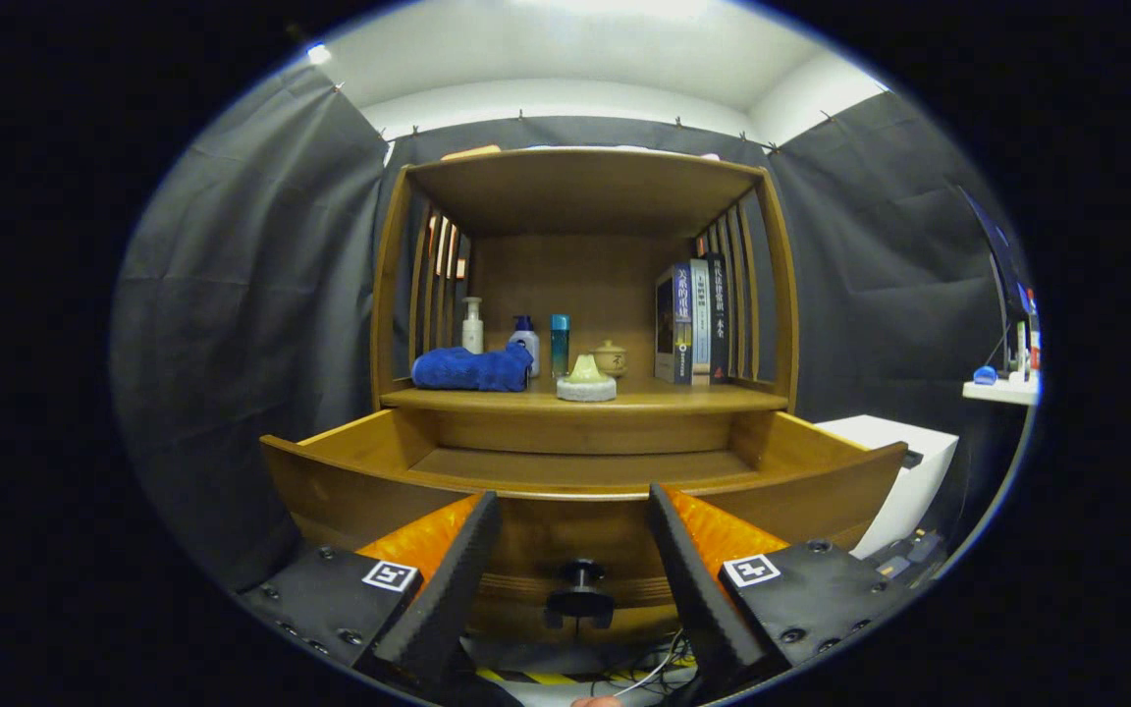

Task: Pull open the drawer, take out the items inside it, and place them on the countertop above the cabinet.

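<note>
Drawer pulled out, gripper waiting in front of it.

The drawer (580, 469) stands open under the countertop (585, 399), so its visible floor can be reached (it looks bare from here). The gripper (575, 574) is level and centred, fingers spread wide with nothing held, the knob (578, 592) between them. A blue towel (472, 370) lies at the countertop's left edge.

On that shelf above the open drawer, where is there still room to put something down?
Bare wood on the countertop lies between the small lidded pot and the books. From the blue towel past the bottles it is crowded. The open gripper frames the drawer knob.
</note>
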{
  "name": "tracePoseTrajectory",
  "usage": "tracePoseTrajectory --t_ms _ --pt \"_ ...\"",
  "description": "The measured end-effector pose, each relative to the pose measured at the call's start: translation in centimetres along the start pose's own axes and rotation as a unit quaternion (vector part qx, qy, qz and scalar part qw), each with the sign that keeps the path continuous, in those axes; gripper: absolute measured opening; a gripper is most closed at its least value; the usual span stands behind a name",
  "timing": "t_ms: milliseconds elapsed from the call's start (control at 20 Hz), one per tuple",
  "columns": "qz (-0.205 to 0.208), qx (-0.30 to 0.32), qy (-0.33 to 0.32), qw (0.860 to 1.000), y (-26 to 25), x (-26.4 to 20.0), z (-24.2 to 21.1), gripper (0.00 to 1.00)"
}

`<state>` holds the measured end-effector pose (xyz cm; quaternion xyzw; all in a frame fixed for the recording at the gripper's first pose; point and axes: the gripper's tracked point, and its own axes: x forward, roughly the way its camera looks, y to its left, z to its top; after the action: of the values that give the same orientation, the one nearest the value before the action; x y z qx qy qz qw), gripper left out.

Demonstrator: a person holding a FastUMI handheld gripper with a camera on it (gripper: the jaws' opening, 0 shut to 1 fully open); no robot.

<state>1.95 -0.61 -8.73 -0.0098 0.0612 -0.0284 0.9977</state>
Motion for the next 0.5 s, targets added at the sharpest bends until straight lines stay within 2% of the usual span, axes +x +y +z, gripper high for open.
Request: tracePoseTrajectory --t_ms 500 --pt "-0.015 0.023 0.008 1.000 -0.03 1.03 -0.72 0.98"
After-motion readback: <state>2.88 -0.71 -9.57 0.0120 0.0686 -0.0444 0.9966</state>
